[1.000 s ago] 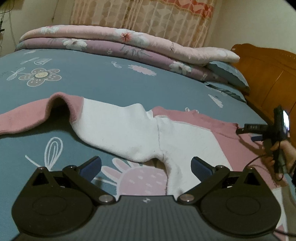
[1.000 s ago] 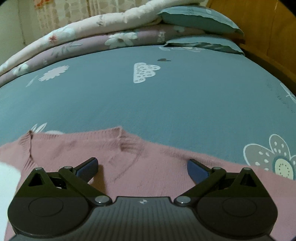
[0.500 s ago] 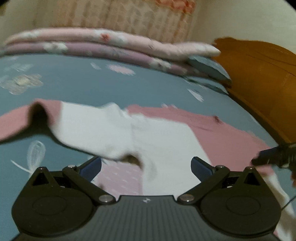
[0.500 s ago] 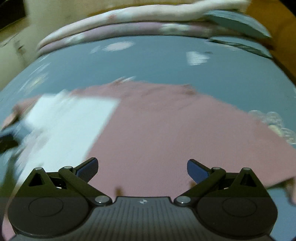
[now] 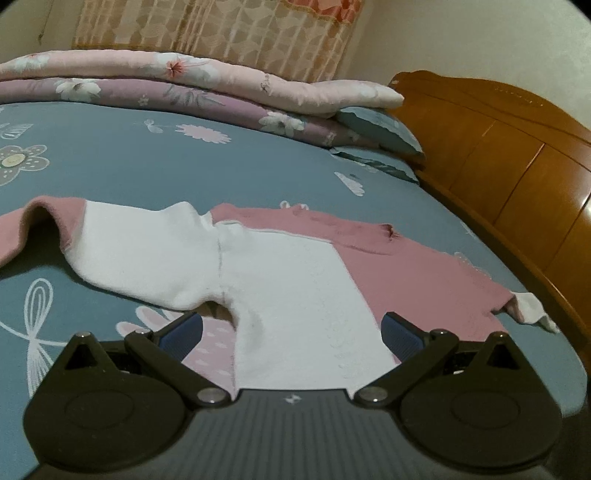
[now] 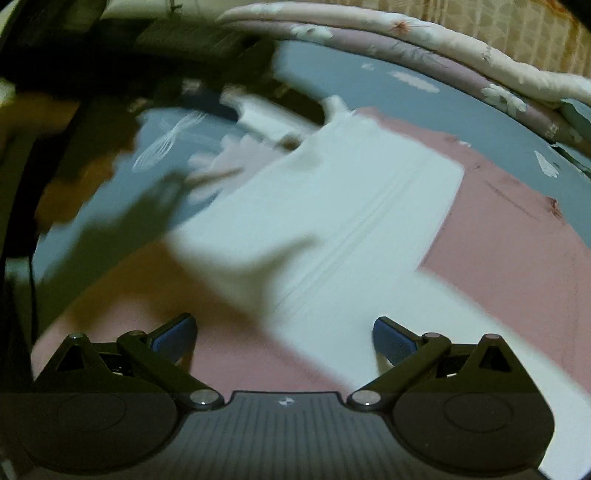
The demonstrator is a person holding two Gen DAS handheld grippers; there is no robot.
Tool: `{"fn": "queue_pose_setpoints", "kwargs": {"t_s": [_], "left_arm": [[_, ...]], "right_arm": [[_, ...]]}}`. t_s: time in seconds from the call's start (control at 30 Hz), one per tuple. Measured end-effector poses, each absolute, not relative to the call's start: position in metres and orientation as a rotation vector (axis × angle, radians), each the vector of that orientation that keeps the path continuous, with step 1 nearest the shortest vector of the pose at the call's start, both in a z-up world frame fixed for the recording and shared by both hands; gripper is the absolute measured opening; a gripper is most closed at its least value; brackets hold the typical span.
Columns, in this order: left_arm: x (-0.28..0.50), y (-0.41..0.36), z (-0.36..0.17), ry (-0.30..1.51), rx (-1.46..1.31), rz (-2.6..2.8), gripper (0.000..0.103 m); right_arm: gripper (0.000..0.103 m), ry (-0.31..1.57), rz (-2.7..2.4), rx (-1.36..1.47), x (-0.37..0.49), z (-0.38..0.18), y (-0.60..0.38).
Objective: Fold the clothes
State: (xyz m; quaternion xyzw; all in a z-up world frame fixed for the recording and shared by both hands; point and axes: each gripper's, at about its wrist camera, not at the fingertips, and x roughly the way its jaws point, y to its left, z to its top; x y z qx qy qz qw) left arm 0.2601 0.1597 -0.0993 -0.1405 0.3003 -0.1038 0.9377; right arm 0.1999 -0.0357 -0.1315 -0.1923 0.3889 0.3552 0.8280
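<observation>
Left gripper (image 5: pixel 291 328): jaws spread wide, nothing between the blue pads, held low over the near edge of the bed. Right gripper (image 6: pixel 284 334): jaws likewise wide apart and empty; its view is motion-blurred.

Pink-and-white sweater (image 5: pixel 295 280) lies spread flat on the blue patterned bedsheet (image 5: pixel 129 166), directly ahead of both grippers. White panel nearest the left gripper; pink body runs toward the right. One sleeve (image 5: pixel 110 240), white then pink at the end, stretches left and is humped up where the colours meet. White cuff (image 5: pixel 532 304) of the other sleeve pokes out at far right.

Beyond: folded floral quilts (image 5: pixel 184 81) stacked along the far side, pillows (image 5: pixel 380 127) beside them, wooden headboard (image 5: pixel 498 140) at right, curtain (image 5: pixel 221 29) behind.
</observation>
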Motion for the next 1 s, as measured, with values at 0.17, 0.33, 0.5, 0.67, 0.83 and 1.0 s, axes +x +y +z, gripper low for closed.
{"fn": "queue_pose_setpoints", "kwargs": {"t_s": [0.17, 0.33, 0.5, 0.67, 0.83, 1.0], "left_arm": [[0.256, 0.146, -0.099, 0.624, -0.262, -0.257, 0.102], [0.251, 0.119, -0.101, 0.642, -0.212, -0.330, 0.102], [0.248, 0.094, -0.109, 0.668, -0.156, -0.368, 0.102], [0.246, 0.081, -0.113, 0.680, -0.118, -0.384, 0.102], [0.250, 0.077, -0.119, 0.707, -0.101, -0.386, 0.102], [0.252, 0.070, -0.126, 0.735, -0.087, -0.399, 0.102]], "right_arm": [[0.103, 0.832, 0.765, -0.412, 0.164, -0.125, -0.041], [0.103, 0.777, 0.596, -0.344, 0.162, -0.104, -0.082], [0.103, 0.797, 0.424, -0.285, 0.187, -0.107, -0.120], [0.103, 0.874, 0.351, -0.199, 0.217, -0.126, -0.138], [0.103, 0.868, 0.341, -0.117, 0.221, -0.140, -0.144], [0.103, 0.853, 0.339, -0.086, 0.219, -0.146, -0.149]]}}
